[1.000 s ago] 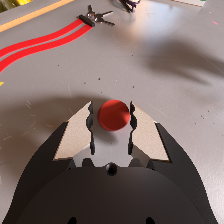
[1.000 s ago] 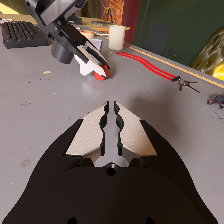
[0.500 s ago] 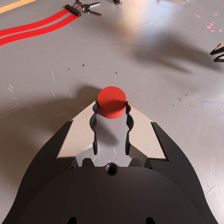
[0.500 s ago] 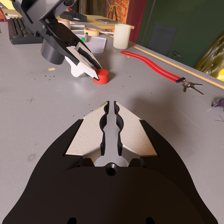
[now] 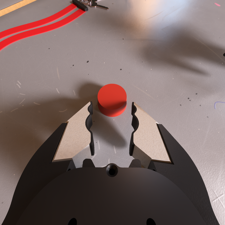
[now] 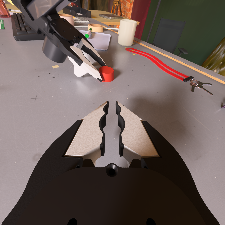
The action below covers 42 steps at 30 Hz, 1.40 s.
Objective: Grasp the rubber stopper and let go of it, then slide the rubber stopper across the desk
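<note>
Stopper (image 5: 112,99), red and round, stands flat on the grey table (image 5: 158,85), well in from the far edge. It sits just ahead of the left claw (image 5: 111,103), between the two fingertips (image 5: 90,105), with table showing on each side of it in the left wrist view, so the tips do not press it there. In the right wrist view the stopper (image 6: 106,74) is partly covered by the near finger of that left claw (image 6: 102,73), and whether that finger touches it I cannot tell. The left claw is spread wide and grips nothing; it slants down toward the table from the left.

The right claw (image 6: 112,103) hovers well apart from the stopper, nearer the front of the table. Its fingers are nearly together, with a narrow gap between the pads (image 6: 104,116), and nothing is held.

A red strap (image 6: 158,63) runs along the far edge of the table, ending in a black clip with keys (image 6: 199,85) toward the right end; the same strap (image 5: 40,25) and keys (image 5: 96,4) show at the top of the left wrist view. Toward the far left corner stand a cream mug (image 6: 127,32), a pale tray (image 6: 101,40) with a green-capped marker (image 6: 88,33) on it, a tape roll (image 6: 95,27) and a black keyboard (image 6: 23,29). A small tan scrap (image 6: 55,66) lies left of the stopper.
</note>
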Each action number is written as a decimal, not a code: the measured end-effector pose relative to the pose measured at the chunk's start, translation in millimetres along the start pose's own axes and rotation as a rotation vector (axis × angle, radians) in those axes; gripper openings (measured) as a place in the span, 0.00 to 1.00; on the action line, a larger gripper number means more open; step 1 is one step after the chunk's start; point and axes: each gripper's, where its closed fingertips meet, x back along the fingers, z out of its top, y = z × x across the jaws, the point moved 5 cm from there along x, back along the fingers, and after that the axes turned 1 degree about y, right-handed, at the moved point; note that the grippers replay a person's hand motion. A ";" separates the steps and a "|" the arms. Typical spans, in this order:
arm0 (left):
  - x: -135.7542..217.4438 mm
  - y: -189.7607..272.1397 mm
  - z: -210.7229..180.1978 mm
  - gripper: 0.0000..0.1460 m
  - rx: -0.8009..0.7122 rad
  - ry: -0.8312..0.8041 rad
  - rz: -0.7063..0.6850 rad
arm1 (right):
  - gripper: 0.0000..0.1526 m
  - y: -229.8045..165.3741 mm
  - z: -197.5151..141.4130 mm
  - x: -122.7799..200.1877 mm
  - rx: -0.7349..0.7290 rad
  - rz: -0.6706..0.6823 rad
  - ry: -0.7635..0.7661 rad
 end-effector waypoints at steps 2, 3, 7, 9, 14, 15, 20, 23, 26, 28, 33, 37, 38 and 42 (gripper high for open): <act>-2.5 0.9 4.0 0.44 0.019 0.017 0.007 | 0.09 -0.7 1.4 -0.2 -0.015 0.010 0.007; -4.3 0.8 5.9 0.43 0.033 0.025 0.016 | 0.10 -0.8 1.8 -0.4 -0.020 0.013 0.009; -7.6 2.1 8.3 0.33 0.035 0.027 0.008 | 0.11 -0.6 1.9 1.5 -0.016 0.011 0.008; -7.5 4.8 8.3 0.33 0.030 0.029 -0.013 | 0.11 1.0 2.2 3.0 -0.014 0.018 0.008; -10.1 18.0 10.4 0.33 -0.009 0.026 -0.070 | 0.10 7.8 3.1 3.5 -0.035 0.020 0.004; -11.4 21.4 11.4 0.33 -0.016 0.025 -0.083 | 0.10 8.4 1.9 3.1 -0.035 0.020 -0.007; -21.7 39.0 18.8 0.33 -0.051 0.020 -0.143 | 0.10 7.8 -2.2 1.4 -0.014 0.012 -0.037; -28.4 49.1 23.8 0.33 -0.073 0.016 -0.161 | 0.10 8.1 -0.6 1.9 -0.013 0.007 -0.029; -34.3 57.8 28.1 0.33 -0.081 0.018 -0.174 | 0.10 9.5 -0.3 2.7 -0.020 0.002 -0.026; -36.6 61.8 29.9 0.33 -0.084 0.017 -0.171 | 0.10 10.7 -0.1 3.0 -0.026 -0.001 -0.026; -35.8 61.9 29.1 0.33 -0.081 0.027 -0.167 | 0.11 13.1 10.4 5.8 0.024 0.010 -0.041; -32.9 58.7 26.9 0.33 -0.091 0.027 -0.179 | 0.11 12.9 34.6 2.8 0.172 0.104 -0.129; -32.2 57.7 26.4 0.33 -0.094 0.027 -0.184 | 0.11 12.9 41.8 -0.6 0.223 0.131 -0.156; -28.5 54.5 23.9 0.33 -0.102 0.024 -0.202 | 0.11 11.7 66.0 -24.0 0.486 0.284 -0.332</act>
